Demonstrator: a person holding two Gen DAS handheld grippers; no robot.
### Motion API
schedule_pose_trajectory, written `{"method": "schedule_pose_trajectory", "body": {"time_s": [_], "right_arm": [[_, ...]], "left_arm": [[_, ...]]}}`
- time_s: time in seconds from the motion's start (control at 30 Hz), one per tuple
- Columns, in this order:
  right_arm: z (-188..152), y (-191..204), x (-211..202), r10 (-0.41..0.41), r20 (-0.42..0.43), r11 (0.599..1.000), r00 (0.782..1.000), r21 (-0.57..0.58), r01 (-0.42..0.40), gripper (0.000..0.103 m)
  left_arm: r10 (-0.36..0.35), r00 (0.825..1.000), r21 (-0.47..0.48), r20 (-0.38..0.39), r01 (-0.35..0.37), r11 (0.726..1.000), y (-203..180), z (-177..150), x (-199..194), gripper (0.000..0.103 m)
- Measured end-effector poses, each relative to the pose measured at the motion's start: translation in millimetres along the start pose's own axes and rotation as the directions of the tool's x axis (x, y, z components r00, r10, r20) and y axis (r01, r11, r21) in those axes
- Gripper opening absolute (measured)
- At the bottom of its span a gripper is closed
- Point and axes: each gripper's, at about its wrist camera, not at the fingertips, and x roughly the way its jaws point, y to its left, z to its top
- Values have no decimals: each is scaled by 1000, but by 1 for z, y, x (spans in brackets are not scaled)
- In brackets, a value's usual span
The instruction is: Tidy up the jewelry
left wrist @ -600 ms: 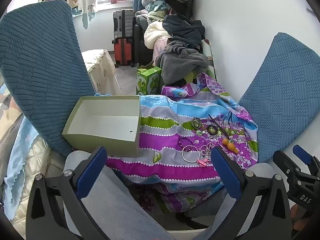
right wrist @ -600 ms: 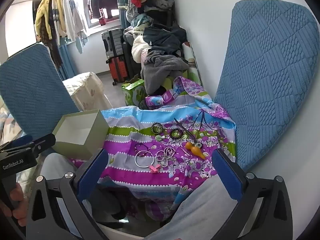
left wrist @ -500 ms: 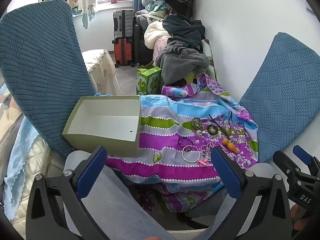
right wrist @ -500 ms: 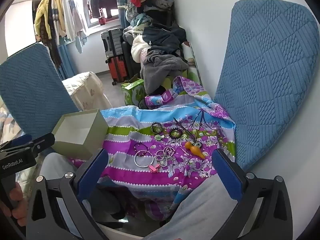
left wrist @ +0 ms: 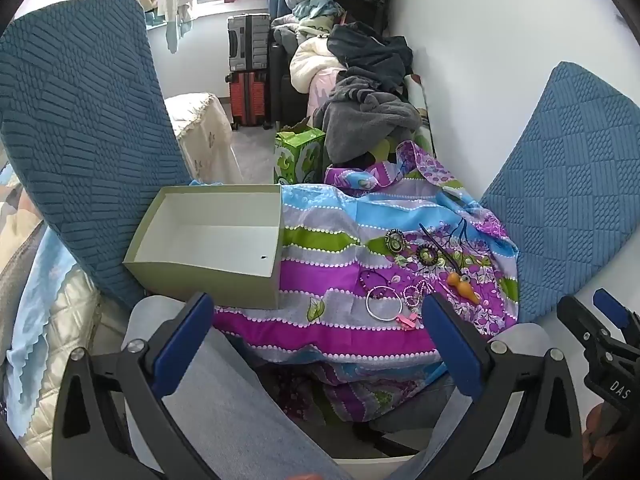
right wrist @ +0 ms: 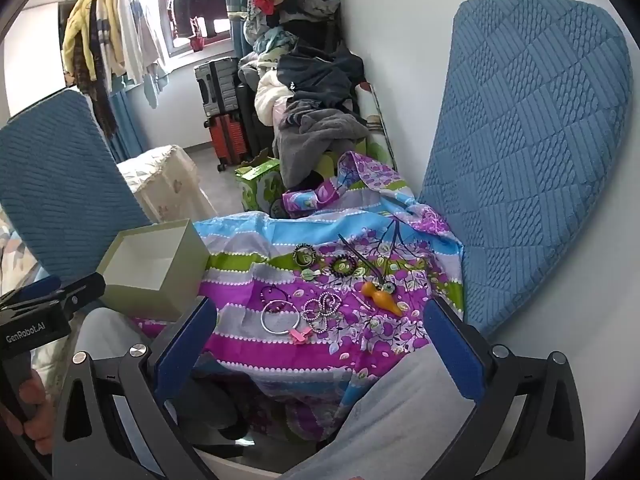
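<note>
Lengthwise, orange pendant [right wrist: 381, 298] points right; box [left wrist: 208, 240] beside.

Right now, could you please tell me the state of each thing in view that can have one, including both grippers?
Left gripper: open, holding nothing.
Right gripper: open, holding nothing.
Green box: lid off, nothing inside, upright on the cloth's left edge.
Silver bangle: flat on the cloth, outside the box.
Pearl bracelet: coiled beside the bangle.
Orange pendant: lying on its side.
Patterned cloth: spread out, rumpled.
</note>
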Motion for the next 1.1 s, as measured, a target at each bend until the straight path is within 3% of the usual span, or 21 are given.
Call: {"method": "schedule_pose_trajectory", "body": {"time_s": [1.1], "right_arm": [[-3,-5,12,48,-41,999,998,12,-47,103]], "left_arm": [[2,1000,1,-12,-2,1000,1,0,4,103]]}}
